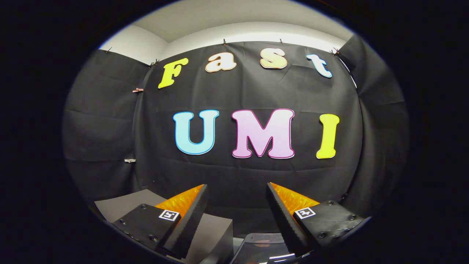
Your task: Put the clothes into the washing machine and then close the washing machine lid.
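Gripper view recorded the gripper with jaws wide apart, empty, aimed at the wall; descending blind risked missing the clothes.

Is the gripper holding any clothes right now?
No, the gripper is open, with only the black cloth wall between its fingers.
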The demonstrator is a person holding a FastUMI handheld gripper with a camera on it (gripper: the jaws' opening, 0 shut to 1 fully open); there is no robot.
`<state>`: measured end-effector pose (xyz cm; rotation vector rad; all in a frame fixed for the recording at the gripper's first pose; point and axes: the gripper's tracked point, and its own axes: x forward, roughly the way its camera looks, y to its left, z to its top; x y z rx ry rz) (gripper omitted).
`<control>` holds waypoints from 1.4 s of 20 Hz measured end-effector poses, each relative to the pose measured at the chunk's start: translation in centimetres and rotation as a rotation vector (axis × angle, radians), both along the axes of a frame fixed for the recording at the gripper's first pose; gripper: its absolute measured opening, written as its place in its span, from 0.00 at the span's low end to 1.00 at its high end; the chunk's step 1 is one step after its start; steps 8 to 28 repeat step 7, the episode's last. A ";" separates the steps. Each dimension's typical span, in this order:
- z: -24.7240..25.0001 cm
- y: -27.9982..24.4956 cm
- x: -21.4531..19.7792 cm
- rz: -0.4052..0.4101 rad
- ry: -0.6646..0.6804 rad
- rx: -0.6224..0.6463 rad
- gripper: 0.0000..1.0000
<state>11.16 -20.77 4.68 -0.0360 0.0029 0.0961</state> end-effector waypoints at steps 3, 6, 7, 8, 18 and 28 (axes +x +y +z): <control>-0.1 -0.2 -0.3 -0.005 -0.001 -0.002 0.98; 0.0 -0.4 -0.6 -0.013 0.003 0.020 0.98; 0.0 -0.3 -0.6 -0.011 0.003 0.022 0.98; 0.0 -0.3 -0.6 -0.011 0.003 0.022 0.98; 0.0 -0.3 -0.6 -0.011 0.003 0.022 0.98; 0.0 -0.3 -0.6 -0.011 0.003 0.022 0.98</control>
